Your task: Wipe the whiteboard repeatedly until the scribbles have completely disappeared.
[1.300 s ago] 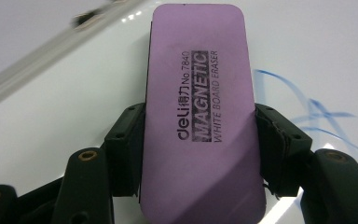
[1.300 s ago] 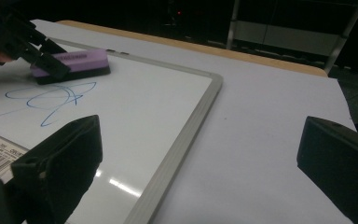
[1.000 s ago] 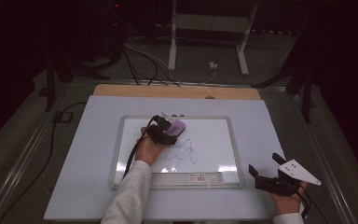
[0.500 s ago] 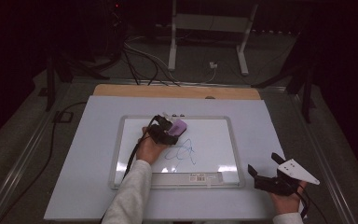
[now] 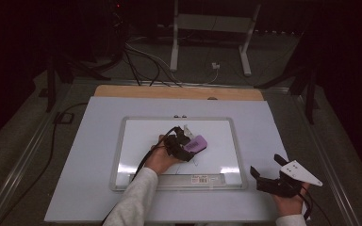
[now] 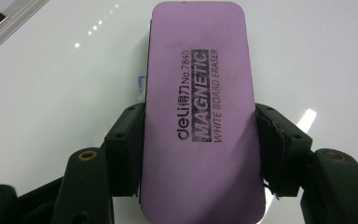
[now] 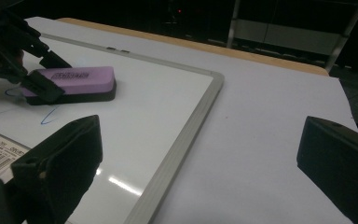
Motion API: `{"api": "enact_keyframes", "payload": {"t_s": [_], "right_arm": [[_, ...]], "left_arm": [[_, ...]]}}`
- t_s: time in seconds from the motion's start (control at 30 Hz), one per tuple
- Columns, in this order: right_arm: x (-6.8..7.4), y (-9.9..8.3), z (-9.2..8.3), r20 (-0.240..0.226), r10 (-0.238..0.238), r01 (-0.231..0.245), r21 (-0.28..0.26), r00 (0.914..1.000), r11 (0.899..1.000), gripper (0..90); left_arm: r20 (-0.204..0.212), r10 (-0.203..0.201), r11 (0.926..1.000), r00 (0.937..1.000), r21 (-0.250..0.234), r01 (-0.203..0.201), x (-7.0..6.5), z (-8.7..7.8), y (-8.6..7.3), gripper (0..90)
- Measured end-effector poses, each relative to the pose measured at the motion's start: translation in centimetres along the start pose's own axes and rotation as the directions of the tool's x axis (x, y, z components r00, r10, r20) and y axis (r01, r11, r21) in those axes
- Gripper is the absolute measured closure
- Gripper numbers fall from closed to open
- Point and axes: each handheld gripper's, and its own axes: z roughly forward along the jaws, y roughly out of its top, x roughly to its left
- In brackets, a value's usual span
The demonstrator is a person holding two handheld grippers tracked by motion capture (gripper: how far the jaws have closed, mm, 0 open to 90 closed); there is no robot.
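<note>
A purple magnetic whiteboard eraser (image 6: 200,107) lies flat on the whiteboard (image 5: 179,118), and my left gripper (image 6: 200,140) is shut on its two long sides. In the high view the eraser (image 5: 198,143) sits near the board's middle with the left gripper (image 5: 184,146) just behind it. From the right gripper view, the eraser (image 7: 74,77) rests beside faint blue pen marks (image 7: 49,116). My right gripper (image 5: 265,164) stands open over the table at the lower right, off the board, its jaws (image 7: 200,158) wide apart with nothing between them.
The whiteboard lies on a pale table sheet (image 5: 283,127) with a wooden strip (image 5: 179,92) along the far edge. A barcode label (image 5: 200,179) is on the board's near frame. Stand legs and cables (image 5: 179,61) lie on the dark floor beyond.
My left gripper has slid the eraser to the right and nearer to me, over the blue marks. The right gripper has stayed where it was.
</note>
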Motion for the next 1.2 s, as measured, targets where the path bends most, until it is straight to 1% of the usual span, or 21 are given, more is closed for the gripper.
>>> {"api": "enact_keyframes", "payload": {"t_s": [0.03,0.07,0.13,0.2,0.3,0.37,0.4,0.47,0.5,0.53,0.6,0.7,0.77,0.87,0.93,0.97,1.0,1.07,1.1,1.13,1.2], "right_arm": [[0.0,0.0,0.0,0.0,0.0,0.0,0.0,1.0,1.0,0.4],[0.0,0.0,0.0,0.001,0.001,-0.001,0.0,1.0,1.0,0.4],[0.0,0.0,-0.1,0.001,0.001,-0.001,0.0,1.0,1.0,0.4],[-0.1,0.0,-0.1,0.001,0.001,-0.001,-0.003,1.0,1.0,0.4],[-0.2,0.0,-0.2,0.004,0.003,-0.003,-0.004,1.0,1.0,0.4],[-0.3,-0.1,-0.3,0.007,0.007,-0.007,-0.004,1.0,1.0,0.4],[-0.4,-0.1,-0.3,0.008,0.007,-0.007,-0.003,0.9999,1.0,0.4],[-0.4,-0.1,-0.4,0.008,0.009,-0.009,-0.004,0.9999,1.0,0.4],[-0.4,-0.1,-0.4,0.009,0.008,-0.008,-0.004,0.9999,1.0,0.4],[-0.4,-0.1,-0.4,0.009,0.009,-0.009,-0.003,0.9999,1.0,0.4],[-0.3,-0.1,-0.3,0.008,0.006,-0.006,-0.003,0.9999,1.0,0.4],[-0.1,0.0,-0.2,0.005,0.003,-0.003,0.0,1.0,1.0,0.4],[-0.1,0.0,-0.1,0.003,0.0,0.0,-0.002,1.0,1.0,0.4],[0.0,0.0,0.0,0.001,0.0,0.0,0.001,1.0,1.0,0.4],[0.0,0.0,0.0,0.0,0.002,-0.002,0.002,1.0,1.0,0.4],[-0.1,0.0,0.0,0.0,0.0,0.0,0.001,1.0,1.0,0.5],[-0.1,0.0,-0.1,-0.001,-0.001,0.001,0.0,1.0,1.0,0.5],[-0.1,0.0,-0.1,0.0,0.002,-0.002,-0.001,1.0,1.0,0.4],[-0.1,0.0,-0.1,0.001,0.003,-0.003,-0.001,1.0,1.0,0.5],[-0.2,0.0,-0.1,0.002,0.003,-0.003,-0.001,1.0,1.0,0.5],[-0.2,0.0,-0.2,0.003,0.004,-0.004,-0.004,1.0,1.0,0.5]], "left_arm": [[0.003,-0.007,1.0,1.0,-0.001,0.007,0.1,0.0,0.0,41.9],[-0.008,-0.017,0.9998,0.9998,-0.005,0.017,0.2,0.1,0.0,41.9],[-0.041,-0.056,0.9984,0.9976,-0.01,0.056,0.7,0.1,0.0,42.0],[-0.076,-0.103,0.9947,0.9918,-0.015,0.102,1.6,0.1,-0.2,41.9],[-0.136,-0.178,0.984,0.9747,-0.022,0.177,3.2,-0.2,-0.6,41.9],[-0.187,-0.213,0.9769,0.9591,-0.02,0.213,4.1,-0.5,-1.0,42.0],[-0.202,-0.232,0.9722,0.9514,-0.02,0.233,4.5,-0.7,-1.2,41.9],[-0.21,-0.272,0.9617,0.939,-0.026,0.273,5.2,-0.9,-1.7,42.0],[-0.209,-0.288,0.9572,0.9346,-0.032,0.288,5.4,-1.0,-1.8,41.9],[-0.209,-0.29,0.9566,0.934,-0.033,0.29,5.4,-1.0,-1.8,41.9],[-0.226,-0.269,0.9625,0.9361,-0.029,0.27,5.1,-0.8,-1.5,41.9],[-0.194,-0.267,0.9637,0.9441,-0.041,0.264,4.8,-0.4,-1.2,41.9],[-0.174,-0.251,0.9679,0.952,-0.044,0.248,4.4,-0.1,-0.7,41.9],[-0.137,-0.199,0.98,0.9704,-0.037,0.195,3.0,0.6,0.3,42.0],[-0.098,-0.159,0.9871,0.9824,-0.034,0.156,1.9,1.1,1.0,42.0],[-0.075,-0.124,0.9921,0.9894,-0.026,0.123,1.3,1.3,1.3,41.9],[-0.057,-0.094,0.9955,0.994,-0.018,0.093,0.7,1.4,1.6,41.9],[-0.025,-0.049,0.9987,0.9985,-0.011,0.049,-0.1,1.5,1.9,41.9],[-0.029,-0.044,0.999,0.9986,-0.009,0.043,-0.2,1.5,2.0,41.9],[-0.023,-0.05,0.9987,0.9985,-0.009,0.05,-0.1,1.5,2.0,41.9],[-0.051,-0.079,0.9969,0.9956,-0.008,0.079,0.2,1.5,1.9,41.9]]}}
